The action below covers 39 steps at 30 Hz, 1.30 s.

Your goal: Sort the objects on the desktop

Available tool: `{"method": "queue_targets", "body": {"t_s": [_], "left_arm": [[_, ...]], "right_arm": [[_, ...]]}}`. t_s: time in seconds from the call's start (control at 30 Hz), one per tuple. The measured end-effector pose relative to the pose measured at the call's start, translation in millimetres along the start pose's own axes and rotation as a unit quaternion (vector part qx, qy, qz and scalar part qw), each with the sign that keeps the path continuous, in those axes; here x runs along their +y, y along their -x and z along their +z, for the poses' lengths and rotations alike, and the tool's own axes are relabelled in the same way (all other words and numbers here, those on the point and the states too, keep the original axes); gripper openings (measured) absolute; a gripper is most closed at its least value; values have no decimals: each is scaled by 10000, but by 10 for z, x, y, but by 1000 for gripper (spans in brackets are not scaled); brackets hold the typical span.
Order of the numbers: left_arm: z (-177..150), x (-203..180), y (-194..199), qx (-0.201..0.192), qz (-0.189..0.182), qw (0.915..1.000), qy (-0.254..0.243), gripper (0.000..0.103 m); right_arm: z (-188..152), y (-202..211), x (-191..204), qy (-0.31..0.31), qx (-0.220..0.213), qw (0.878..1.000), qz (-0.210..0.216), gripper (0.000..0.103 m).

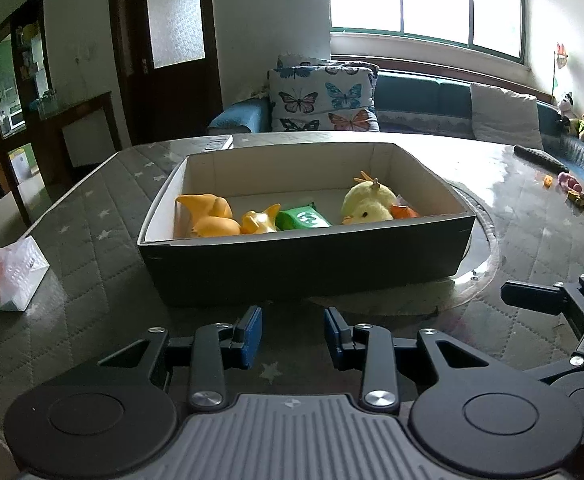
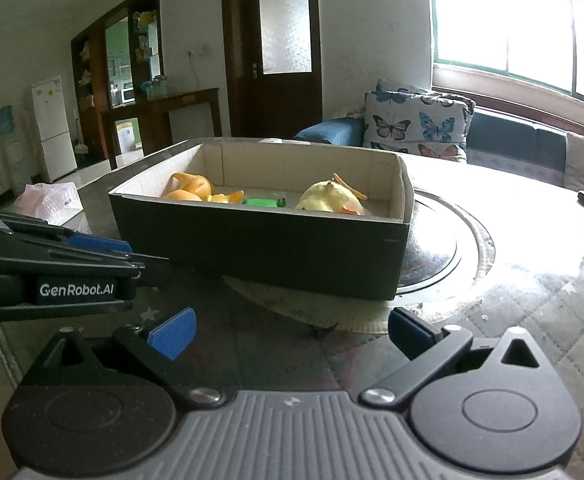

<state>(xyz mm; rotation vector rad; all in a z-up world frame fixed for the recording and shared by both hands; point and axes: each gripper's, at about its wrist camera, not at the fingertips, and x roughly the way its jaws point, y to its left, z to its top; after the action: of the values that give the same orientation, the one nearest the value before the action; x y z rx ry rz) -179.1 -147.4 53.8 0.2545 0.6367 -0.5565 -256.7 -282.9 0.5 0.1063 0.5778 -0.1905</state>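
Both grippers (image 1: 292,336) empty before box (image 1: 303,264)

White walls (image 2: 196,12) enclose a living room lit by a wide green-framed window (image 1: 423,0), which glares brightly. Beneath it runs a teal sofa (image 1: 419,96) carrying a butterfly-print cushion (image 1: 319,98) and a pale cushion (image 1: 505,114). A dark wooden door (image 2: 274,48) with a frosted pane stands beside a dark wood cabinet (image 2: 132,64). A white fridge (image 2: 52,128) stands at the far left on a pale floor.

Toys (image 1: 361,204) in the box (image 1: 303,256), bag (image 1: 6,276) to its left
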Motion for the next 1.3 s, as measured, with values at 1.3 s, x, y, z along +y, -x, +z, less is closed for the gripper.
{"method": "queue_targets", "body": {"t_s": [1.3], "left_arm": [[52, 31, -163, 150, 201, 9995, -185, 36]], "right_arm": [[128, -196, 32, -19, 344, 9994, -29, 103]]}}
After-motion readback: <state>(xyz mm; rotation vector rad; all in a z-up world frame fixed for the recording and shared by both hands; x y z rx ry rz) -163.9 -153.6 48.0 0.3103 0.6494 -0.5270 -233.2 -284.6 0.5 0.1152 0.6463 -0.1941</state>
